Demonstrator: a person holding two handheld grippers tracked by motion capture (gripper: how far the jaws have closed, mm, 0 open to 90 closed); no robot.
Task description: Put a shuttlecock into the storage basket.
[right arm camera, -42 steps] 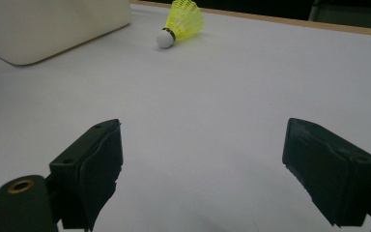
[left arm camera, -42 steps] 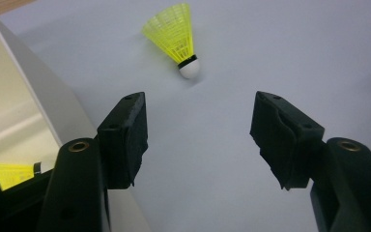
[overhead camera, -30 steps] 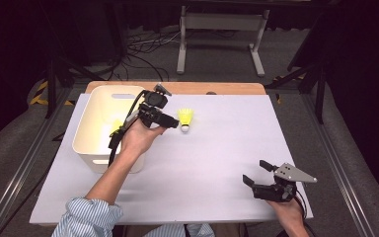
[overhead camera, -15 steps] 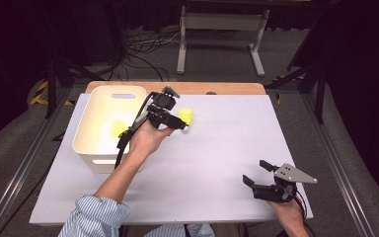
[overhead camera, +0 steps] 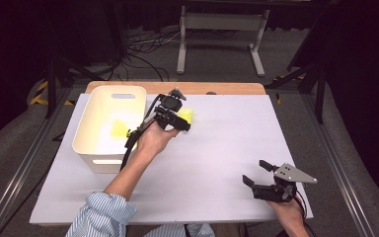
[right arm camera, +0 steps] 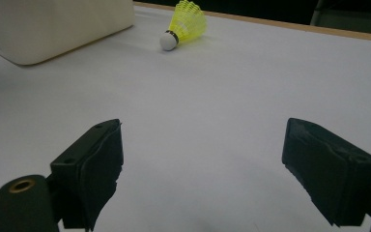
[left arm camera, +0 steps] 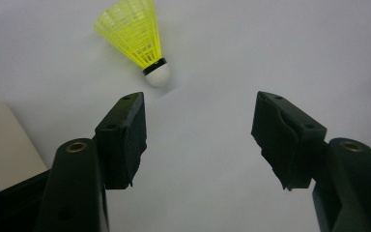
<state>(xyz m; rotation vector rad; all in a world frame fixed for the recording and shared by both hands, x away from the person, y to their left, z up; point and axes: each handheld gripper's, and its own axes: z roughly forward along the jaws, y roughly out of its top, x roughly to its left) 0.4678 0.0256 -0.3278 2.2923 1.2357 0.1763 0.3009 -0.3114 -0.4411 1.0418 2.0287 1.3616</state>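
Note:
A yellow shuttlecock (overhead camera: 187,114) with a white cork lies on the white table sheet (overhead camera: 217,148), just right of the white bin (overhead camera: 90,148). My left gripper (overhead camera: 183,123) hovers right beside it, jaws open and empty. In the left gripper view the shuttlecock (left arm camera: 136,37) lies ahead and to the left of the open gripper (left arm camera: 200,104), cork toward the jaws, not between them. A second yellow shuttlecock (overhead camera: 119,129) rests inside the bin. My right gripper (overhead camera: 255,172) stands open and empty near the front right of the table; its view shows the shuttlecock (right arm camera: 185,24) far off.
The bin's corner (left arm camera: 5,140) shows at the left of the left gripper view, and its wall (right arm camera: 53,24) at the far left of the right gripper view. A wooden board edge (overhead camera: 227,88) runs along the table's back. Cables and a metal stand (overhead camera: 222,22) lie on the floor beyond.
My left hand has moved right and slightly down, from above the bin's right edge to the shuttlecock on the table. The right gripper has stayed put.

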